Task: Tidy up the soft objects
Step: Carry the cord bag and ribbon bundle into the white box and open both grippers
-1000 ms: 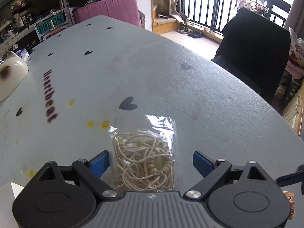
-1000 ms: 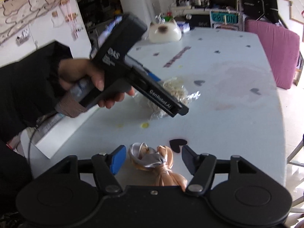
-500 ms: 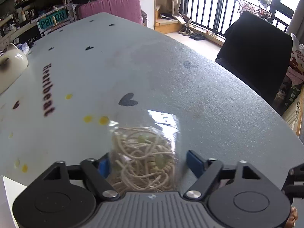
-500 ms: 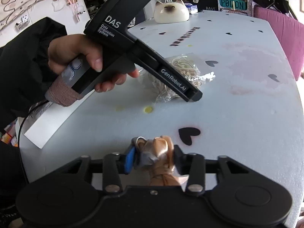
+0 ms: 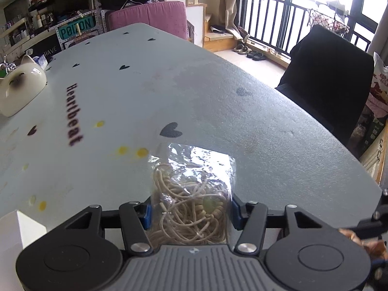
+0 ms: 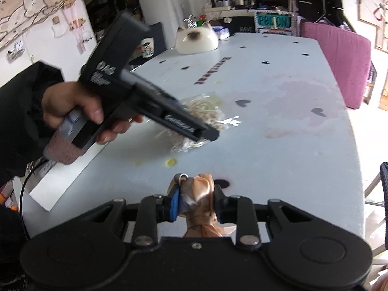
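While both tools work at the near edge of the table (image 5: 242, 101), findings run left to right.

Left gripper (image 5: 190, 212): jaws closing, with the bag of cord (image 5: 191, 194) between them; the blue pads (image 5: 147, 214) meet the plastic on both sides, so I judge it gripped at its near end.

Bag of cord, position: near end raised in the jaws, far end lying on the table just short of a printed heart (image 5: 171, 130).

Bag of cord, handling: light and limp; the thin film looks slippery and crushes easily, and the loose coils inside will shift. A hold across the full bulk of cord, not the empty film, seems safest.

Right gripper (image 6: 196, 205): jaws closing, clamped on the satin bow (image 6: 200, 194), which fills the gap between the pads.

Satin bow, position: upper loops stand above the fingers; the knot and tails hang below, at the table's near edge.

Satin bow, handling: soft, smooth fabric, light, liable to slide out. Taking it at the bunched knot should hold better than at a loop.

Risk: either item may slip if lifted quickly.
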`<state>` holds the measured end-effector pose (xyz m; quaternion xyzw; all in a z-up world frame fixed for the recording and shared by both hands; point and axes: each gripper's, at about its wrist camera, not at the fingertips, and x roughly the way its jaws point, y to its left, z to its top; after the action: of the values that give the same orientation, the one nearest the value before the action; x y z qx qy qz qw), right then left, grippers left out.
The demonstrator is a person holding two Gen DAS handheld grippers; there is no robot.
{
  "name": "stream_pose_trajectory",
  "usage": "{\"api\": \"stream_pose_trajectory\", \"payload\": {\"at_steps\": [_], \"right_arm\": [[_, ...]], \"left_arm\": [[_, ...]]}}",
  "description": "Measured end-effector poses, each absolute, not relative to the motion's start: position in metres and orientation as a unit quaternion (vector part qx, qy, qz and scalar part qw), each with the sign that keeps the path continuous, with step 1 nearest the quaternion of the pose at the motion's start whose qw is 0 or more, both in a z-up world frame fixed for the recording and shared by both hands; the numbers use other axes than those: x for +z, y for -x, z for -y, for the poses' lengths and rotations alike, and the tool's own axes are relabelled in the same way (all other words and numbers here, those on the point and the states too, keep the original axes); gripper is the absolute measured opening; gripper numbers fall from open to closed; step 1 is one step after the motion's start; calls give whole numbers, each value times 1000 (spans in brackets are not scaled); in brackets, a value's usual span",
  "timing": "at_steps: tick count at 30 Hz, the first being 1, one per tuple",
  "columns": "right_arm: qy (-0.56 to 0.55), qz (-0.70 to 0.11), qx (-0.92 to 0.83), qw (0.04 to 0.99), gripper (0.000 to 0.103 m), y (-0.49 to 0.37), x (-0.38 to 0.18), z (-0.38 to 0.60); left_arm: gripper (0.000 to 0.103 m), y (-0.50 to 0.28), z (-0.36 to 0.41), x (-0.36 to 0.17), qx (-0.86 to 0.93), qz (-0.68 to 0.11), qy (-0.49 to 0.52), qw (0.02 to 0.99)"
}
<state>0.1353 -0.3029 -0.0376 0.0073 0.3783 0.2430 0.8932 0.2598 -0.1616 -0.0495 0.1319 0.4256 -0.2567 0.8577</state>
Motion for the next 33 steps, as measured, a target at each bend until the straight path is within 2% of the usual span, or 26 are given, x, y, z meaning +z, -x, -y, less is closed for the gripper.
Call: {"api": "stream_pose_trajectory", "payload": {"at_steps": [8,19,33], "right_arm": [[-40,-345,195,917,29,-132,-19,317],[-60,-287,184,938,29,-132,18,289],[-92,-265,223,934,29,-153,40,201]], "left_arm": [[56,-237,140,-13,-260,-403,-100,872],[57,-184,61,63,-227,-348,-54,908],[57,-153,-77,87,-110,-319,-15,941]]}}
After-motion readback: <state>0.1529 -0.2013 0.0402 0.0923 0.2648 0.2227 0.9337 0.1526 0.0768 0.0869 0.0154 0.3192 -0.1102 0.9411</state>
